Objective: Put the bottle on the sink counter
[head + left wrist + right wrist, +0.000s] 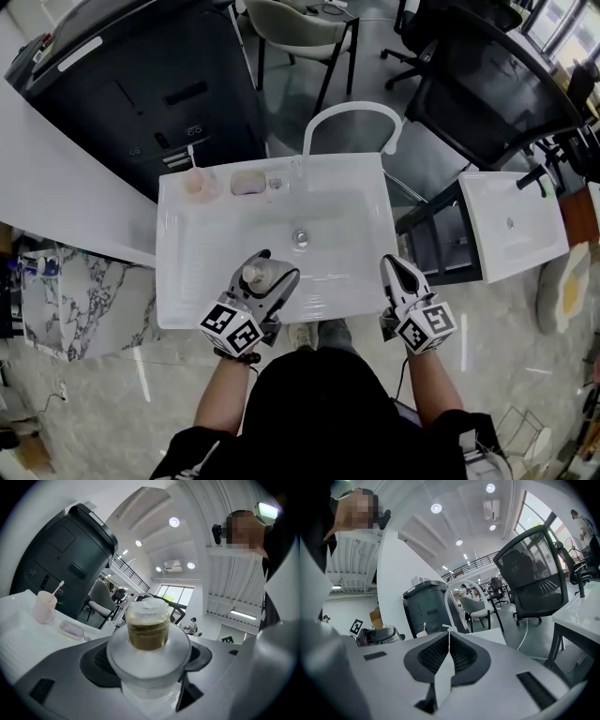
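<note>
A frosted clear bottle (pixel 253 275) with a brownish neck and pale cap stands upright between the jaws of my left gripper (pixel 267 272), which is shut on it above the front of the white sink (pixel 183 246). In the left gripper view the bottle (pixel 147 625) fills the middle, and the left gripper (pixel 147 665) presses its dark pads (pixel 96 660) against the bottle's wide shoulder. My right gripper (pixel 396 268) hovers at the sink's front right corner. Seen from its own camera, the right gripper (pixel 449 644) has its jaws together with nothing held.
At the back left of the sink's ledge stand a pink cup (pixel 195 182) with a toothbrush and a soap dish (pixel 248 182). A white arched faucet (pixel 347 117) rises behind the basin, with the drain (pixel 300 237) in the middle. A dark bin (pixel 159 84) and chairs stand beyond.
</note>
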`<state>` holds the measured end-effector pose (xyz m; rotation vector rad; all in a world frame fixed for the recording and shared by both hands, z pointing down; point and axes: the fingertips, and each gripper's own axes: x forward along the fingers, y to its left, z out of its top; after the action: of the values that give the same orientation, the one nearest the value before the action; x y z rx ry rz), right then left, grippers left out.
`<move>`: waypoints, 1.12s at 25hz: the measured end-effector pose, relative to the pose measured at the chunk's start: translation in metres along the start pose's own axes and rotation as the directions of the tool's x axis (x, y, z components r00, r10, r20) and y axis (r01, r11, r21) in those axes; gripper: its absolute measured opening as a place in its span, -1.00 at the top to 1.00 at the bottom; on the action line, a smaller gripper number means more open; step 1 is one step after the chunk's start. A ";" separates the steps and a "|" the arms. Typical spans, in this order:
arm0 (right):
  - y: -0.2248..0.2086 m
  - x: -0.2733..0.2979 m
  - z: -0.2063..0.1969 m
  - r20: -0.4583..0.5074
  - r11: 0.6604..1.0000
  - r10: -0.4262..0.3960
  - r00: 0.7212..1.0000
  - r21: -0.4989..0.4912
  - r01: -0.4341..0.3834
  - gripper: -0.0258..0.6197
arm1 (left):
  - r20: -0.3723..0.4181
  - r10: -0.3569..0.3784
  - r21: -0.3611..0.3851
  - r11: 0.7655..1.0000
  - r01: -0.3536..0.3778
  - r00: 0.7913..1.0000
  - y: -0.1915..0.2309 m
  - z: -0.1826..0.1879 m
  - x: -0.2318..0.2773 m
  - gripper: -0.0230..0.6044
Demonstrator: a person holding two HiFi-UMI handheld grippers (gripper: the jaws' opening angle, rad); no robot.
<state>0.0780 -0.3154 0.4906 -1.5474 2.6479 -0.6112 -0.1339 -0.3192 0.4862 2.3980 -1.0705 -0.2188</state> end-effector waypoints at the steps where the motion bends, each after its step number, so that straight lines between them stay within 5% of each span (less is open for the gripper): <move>1: -0.005 0.003 0.000 -0.002 1.000 -0.003 1.000 0.005 0.003 0.82 | -0.011 -0.003 0.006 1.000 0.004 1.000 0.001 -0.002 0.007 -0.19; 20: -0.086 0.063 0.019 -0.093 0.998 0.040 0.995 -0.045 -0.045 0.82 | -0.181 0.027 0.075 0.997 -0.013 0.983 0.038 -0.039 0.178 -0.19; 28: -0.108 0.072 0.005 -0.146 0.998 0.055 0.988 -0.005 -0.057 0.82 | -0.269 0.043 0.215 0.976 0.017 0.962 0.058 -0.063 0.242 -0.19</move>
<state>0.1325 -0.4248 0.5359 -1.4790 2.7923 -0.7371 0.0139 -0.5060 0.5831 2.5169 -1.0236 0.2398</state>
